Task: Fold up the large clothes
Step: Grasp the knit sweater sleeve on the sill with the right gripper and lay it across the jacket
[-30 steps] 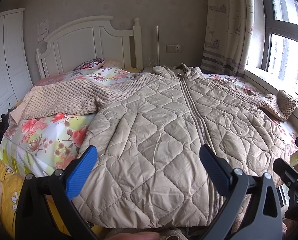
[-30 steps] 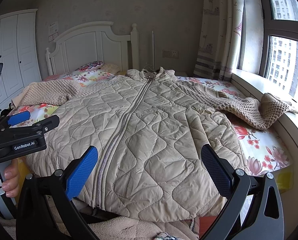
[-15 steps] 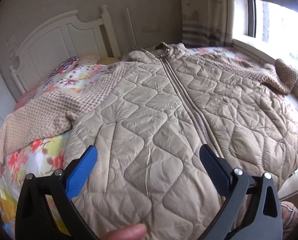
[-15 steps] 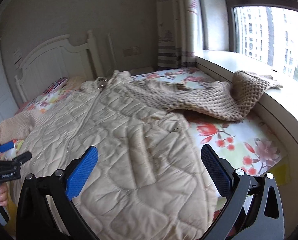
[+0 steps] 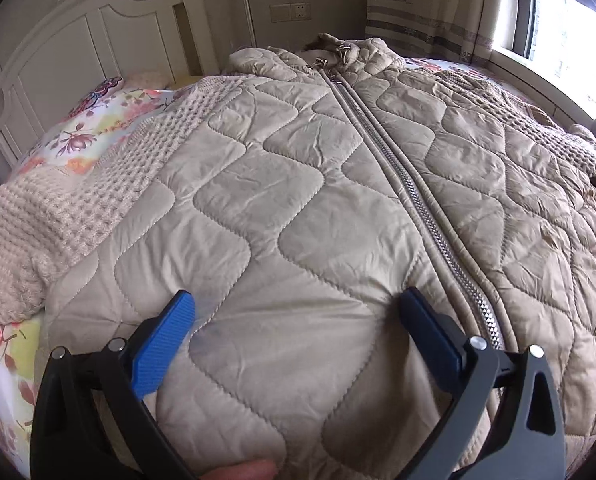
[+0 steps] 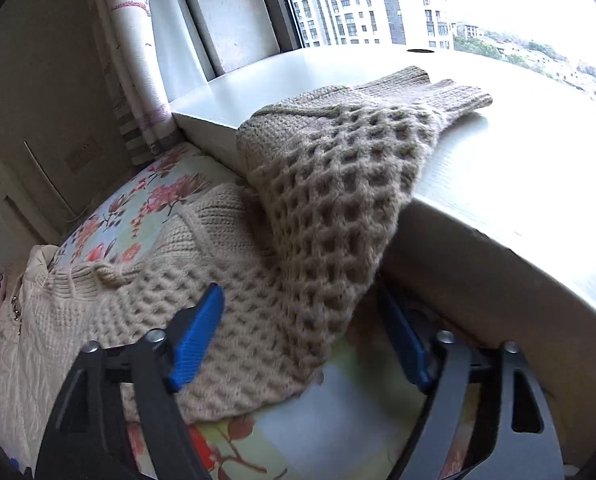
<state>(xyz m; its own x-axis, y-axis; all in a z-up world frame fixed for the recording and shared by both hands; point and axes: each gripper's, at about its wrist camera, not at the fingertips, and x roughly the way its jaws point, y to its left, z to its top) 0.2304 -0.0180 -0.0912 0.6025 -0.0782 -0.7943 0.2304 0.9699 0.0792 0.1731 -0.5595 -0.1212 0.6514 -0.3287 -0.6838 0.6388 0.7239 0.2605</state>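
A beige quilted jacket (image 5: pixel 298 200) with knit sleeves lies flat on the bed, zipped, its zipper (image 5: pixel 409 200) running up the middle. My left gripper (image 5: pixel 298 312) is open, low over the jacket's lower left panel, its blue fingers (image 5: pixel 166 344) close to the fabric. The jacket's left knit sleeve (image 5: pixel 78 208) stretches out to the left. My right gripper (image 6: pixel 301 328) is open, its jaws either side of the right knit sleeve (image 6: pixel 321 208), which drapes from the bed up onto the windowsill (image 6: pixel 497 184). The jacket body (image 6: pixel 26 344) shows at the left edge.
A floral bedsheet (image 6: pixel 138 216) covers the bed. A white headboard (image 5: pixel 78 64) and pillow (image 5: pixel 98 96) stand at the far end. Curtain (image 6: pixel 138 60) and window (image 6: pixel 417 0) lie to the right. A fingertip (image 5: pixel 238 470) shows at the bottom edge.
My left gripper moved forward and down, close over the jacket. My right gripper swung right and forward to the sleeve on the windowsill. Both stayed open.
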